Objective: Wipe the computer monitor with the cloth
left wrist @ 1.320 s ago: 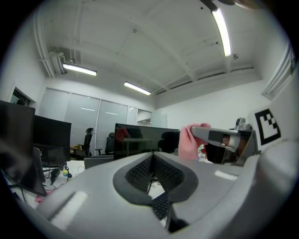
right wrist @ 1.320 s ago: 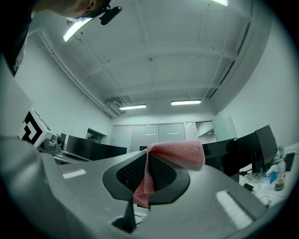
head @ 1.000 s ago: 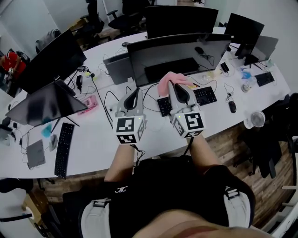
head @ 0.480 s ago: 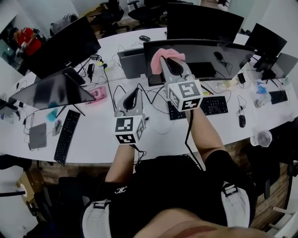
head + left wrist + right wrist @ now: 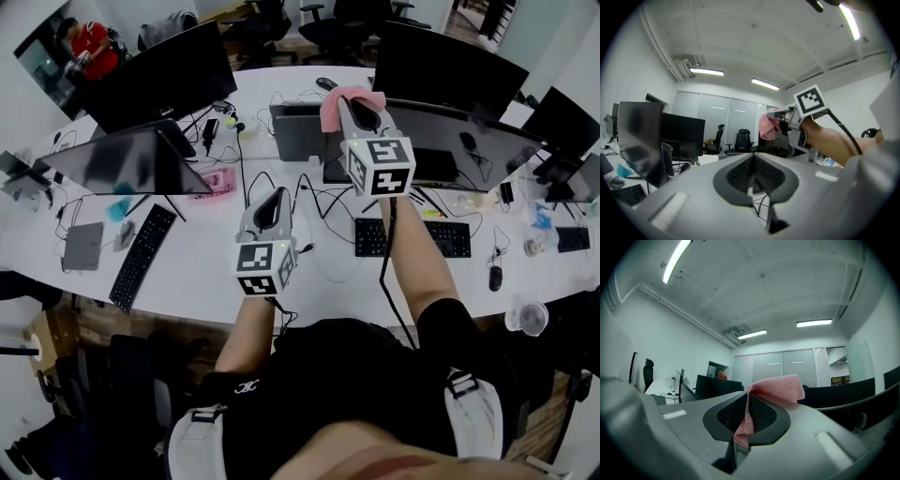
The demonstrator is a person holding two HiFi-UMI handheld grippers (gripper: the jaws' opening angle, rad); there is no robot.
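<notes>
Jaws on the right gripper point(image 5: 749, 397) are clamped shut on the pink cloth point(image 5: 776, 386), which is pinched between the pads with a loose flap sticking out past the tips and a bit hanging down toward the camera. The cloth is held up at the far end of that gripper, right at the top left corner of the wide curved monitor point(image 5: 469, 141). Whether it's actually touching the screen can't be made out.

The left gripper's point(image 5: 753, 158) jaws are closed together with nothing between them, only cables seen through the tiny gap lower down. It's held lower and nearer than the right one, over the white desk point(image 5: 187, 286), to the left of the curved monitor and well apart from the cloth.

Around that: a black keyboard point(image 5: 412, 237) lies on the desk just in front of the curved monitor, with a mouse point(image 5: 495, 277) off to its right. A grey laptop point(image 5: 298, 131) sits just left of the monitor, amid a tangle of black cables. Further left a tilted monitor point(image 5: 122, 161) and a second keyboard point(image 5: 141, 258) are seen, with a small pink thing point(image 5: 214, 183) between them and the grippers. A person in red point(image 5: 89, 42) is visible at the far left.
</notes>
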